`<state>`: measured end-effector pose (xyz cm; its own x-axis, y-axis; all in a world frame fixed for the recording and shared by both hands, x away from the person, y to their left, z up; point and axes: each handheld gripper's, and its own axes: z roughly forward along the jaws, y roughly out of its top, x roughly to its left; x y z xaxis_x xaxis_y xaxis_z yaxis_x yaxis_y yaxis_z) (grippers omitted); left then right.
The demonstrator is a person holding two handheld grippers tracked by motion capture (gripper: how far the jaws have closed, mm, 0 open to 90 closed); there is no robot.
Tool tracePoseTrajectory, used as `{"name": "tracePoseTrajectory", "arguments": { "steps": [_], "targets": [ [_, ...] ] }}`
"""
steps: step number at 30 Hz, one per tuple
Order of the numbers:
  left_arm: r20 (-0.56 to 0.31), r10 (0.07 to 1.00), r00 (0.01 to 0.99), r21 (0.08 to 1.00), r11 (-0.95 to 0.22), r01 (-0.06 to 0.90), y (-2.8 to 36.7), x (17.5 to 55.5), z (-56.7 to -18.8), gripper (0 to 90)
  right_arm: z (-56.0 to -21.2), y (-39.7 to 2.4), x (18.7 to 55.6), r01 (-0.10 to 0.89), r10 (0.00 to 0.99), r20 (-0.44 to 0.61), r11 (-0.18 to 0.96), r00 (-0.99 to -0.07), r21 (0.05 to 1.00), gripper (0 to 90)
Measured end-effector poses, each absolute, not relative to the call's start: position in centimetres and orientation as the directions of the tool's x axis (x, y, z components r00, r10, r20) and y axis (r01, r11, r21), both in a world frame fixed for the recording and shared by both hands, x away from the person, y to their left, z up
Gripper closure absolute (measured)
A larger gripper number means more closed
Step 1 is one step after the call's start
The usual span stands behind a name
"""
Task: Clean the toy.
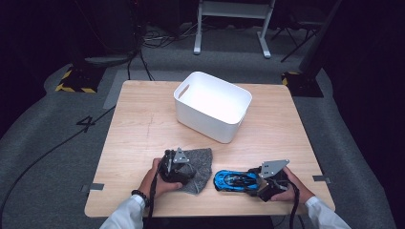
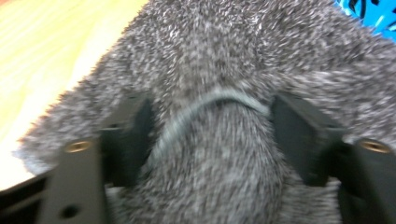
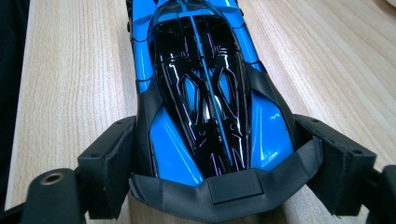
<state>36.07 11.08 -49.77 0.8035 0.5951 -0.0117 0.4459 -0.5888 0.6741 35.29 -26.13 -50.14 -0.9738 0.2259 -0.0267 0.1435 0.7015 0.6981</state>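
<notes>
Left claw (image 1: 184, 171) sits on a grey cloth (image 1: 199, 164), its jaws pinched into the fuzzy fabric so that a ridge of it bunches up between them; in the left gripper view the cloth (image 2: 219, 70) bulges between the two black jaws and both pads press into it, with a thin grey cord lying across the ridge. Right claw (image 1: 254, 180) has its jaws either side of the tail of a blue car (image 1: 235, 180). In the right gripper view the car (image 3: 201, 93) lies lengthwise away from the camera, blue with a glossy black middle, and its black rear end fills the gap between the jaws, both pads lying against its flanks.

Both things lie on the bench (image 1: 143, 124), on the near side of a white bin (image 1: 212, 106). The cloth lies nearer the person than the bin and slightly to its left, well apart from it. The car lies nearer the person than the bin too, a little to its right, just beside the cloth's right edge, its nose towards the cloth. A corner of the blue car (image 2: 373, 14) shows at the top right of the left gripper view, beyond the cloth.

A hand (image 1: 155, 179) in a white sleeve holds the left claw, with a dark band at the wrist; another hand (image 1: 291, 188) holds the right claw. The bin stands open-topped near the bench's middle, turned slightly askew, with a handle slot in its left wall.
</notes>
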Motion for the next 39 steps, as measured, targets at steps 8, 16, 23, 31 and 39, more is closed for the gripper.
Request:
{"name": "tracePoseTrajectory", "arguments": {
  "steps": [8,16,23,31,39],
  "targets": [
    [-0.007,0.585,0.811,0.679,-0.593,0.434,11.2,36.0,-49.7,54.4,-49.8,-26.0,35.0,0.158,0.241,-0.019,0.692,-0.97,0.705,20.0],
    [0.014,0.572,0.82,0.678,-0.608,0.413,11.0,35.8,-49.4,68.8,-49.9,-26.0,35.0,0.176,0.258,-0.004,0.672,-0.966,0.719,19.8],
    [0.011,0.545,0.838,0.713,-0.592,0.376,10.5,35.3,-48.7,71.9,-50.2,-25.6,34.9,0.164,0.254,-0.021,0.684,-0.967,0.711,19.4],
    [-0.014,0.503,0.864,0.764,-0.553,0.334,9.9,34.6,-47.3,71.8,-50.4,-26.2,34.9,0.18,0.26,0.0,0.67,-0.965,0.72,20.8],
    [-0.017,0.412,0.911,0.815,-0.522,0.251,8.2,33.9,-45.4,71.8,-50.4,-25.7,35.0,0.171,0.247,-0.002,0.673,-0.969,0.719,21.2]
  ]
}}
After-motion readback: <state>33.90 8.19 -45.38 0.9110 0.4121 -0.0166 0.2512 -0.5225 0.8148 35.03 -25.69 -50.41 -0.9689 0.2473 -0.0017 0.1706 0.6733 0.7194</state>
